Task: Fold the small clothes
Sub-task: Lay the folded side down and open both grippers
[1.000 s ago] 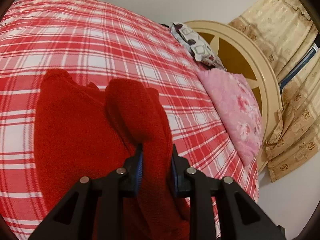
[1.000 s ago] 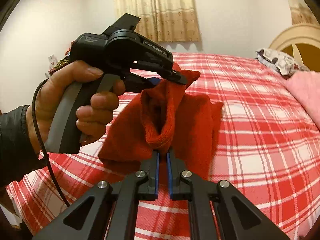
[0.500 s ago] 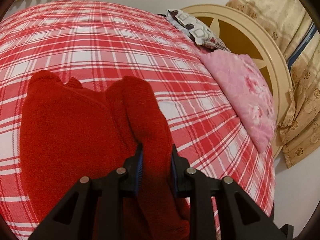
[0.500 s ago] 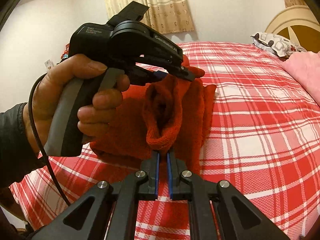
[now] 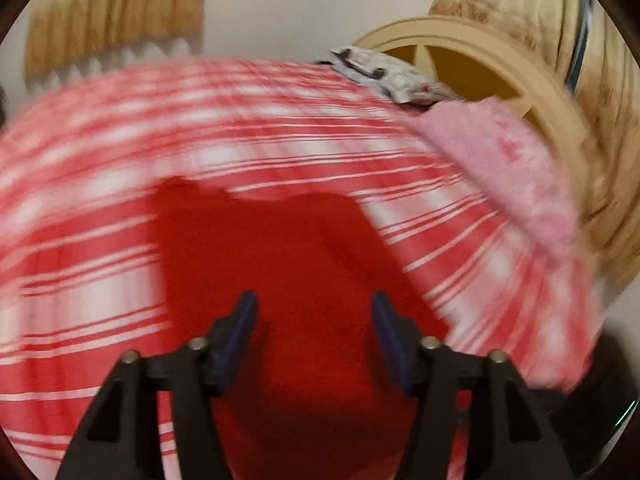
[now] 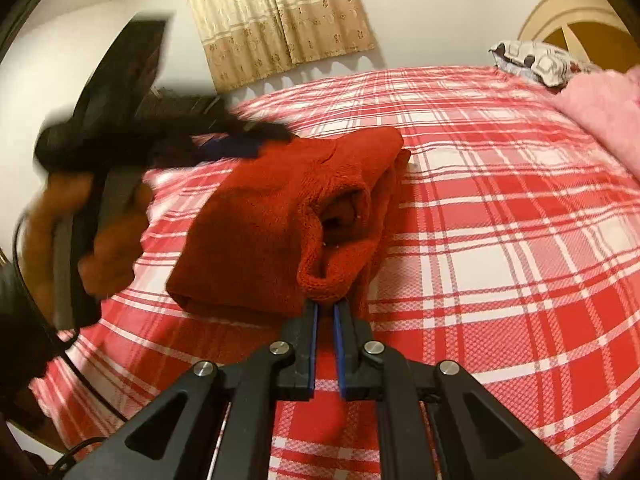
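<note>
Nearest, the right gripper (image 6: 324, 308) has its jaws opening a narrow crack, with the cuff edge of the red knitted garment (image 6: 272, 216) at their tips; whether they still pinch it I cannot tell. The garment lies folded on the red plaid bedspread (image 6: 500, 216). The left gripper (image 5: 314, 312) is opening wide above it, holding nothing, with a pink pillow (image 5: 516, 172) beyond.

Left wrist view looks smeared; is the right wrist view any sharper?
Left wrist view: motion blur streaks the plaid bedspread and softens the red sweater. Right wrist view: sweater and bedspread are crisp; only the left gripper and the hand are blurred.
</note>
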A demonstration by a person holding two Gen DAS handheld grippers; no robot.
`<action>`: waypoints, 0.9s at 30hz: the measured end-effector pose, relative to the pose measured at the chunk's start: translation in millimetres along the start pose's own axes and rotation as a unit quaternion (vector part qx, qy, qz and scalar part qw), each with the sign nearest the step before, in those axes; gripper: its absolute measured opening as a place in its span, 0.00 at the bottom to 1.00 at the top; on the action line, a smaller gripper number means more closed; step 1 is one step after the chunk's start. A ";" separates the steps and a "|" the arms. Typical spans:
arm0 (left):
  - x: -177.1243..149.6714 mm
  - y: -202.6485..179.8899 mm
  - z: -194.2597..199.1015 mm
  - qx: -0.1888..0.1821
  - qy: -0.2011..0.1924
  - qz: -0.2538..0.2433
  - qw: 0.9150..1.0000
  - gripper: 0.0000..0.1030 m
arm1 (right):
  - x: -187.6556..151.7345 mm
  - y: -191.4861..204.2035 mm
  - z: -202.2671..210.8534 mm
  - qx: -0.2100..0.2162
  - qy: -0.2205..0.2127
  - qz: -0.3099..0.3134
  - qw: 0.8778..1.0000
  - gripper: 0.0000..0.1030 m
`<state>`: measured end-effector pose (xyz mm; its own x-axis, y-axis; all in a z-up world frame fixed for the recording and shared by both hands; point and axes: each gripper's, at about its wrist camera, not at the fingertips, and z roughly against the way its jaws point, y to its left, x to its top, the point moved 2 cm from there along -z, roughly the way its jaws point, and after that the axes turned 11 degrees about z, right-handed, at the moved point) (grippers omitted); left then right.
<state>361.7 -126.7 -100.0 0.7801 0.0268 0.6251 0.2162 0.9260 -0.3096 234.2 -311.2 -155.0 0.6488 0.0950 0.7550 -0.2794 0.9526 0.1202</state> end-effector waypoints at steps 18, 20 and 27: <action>-49.2 30.8 -1.7 0.064 -0.030 -0.040 0.997 0.91 | 57.8 -30.2 -61.5 -0.062 0.074 -0.063 0.993 0.28; -51.8 33.9 -5.7 0.052 -0.023 -0.031 0.998 0.94 | 50.7 -37.8 -60.4 -0.069 0.077 -0.072 0.992 0.28; -60.9 24.8 -10.7 0.055 -0.022 -0.055 0.997 0.96 | 81.1 -26.7 -34.0 -0.110 0.028 -0.026 0.993 0.30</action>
<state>325.8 -109.3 -153.4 0.7278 -0.0618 0.6830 0.2306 0.9600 -0.1590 318.3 -319.1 -118.9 0.6987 0.0533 0.7134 -0.0861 0.9962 0.0099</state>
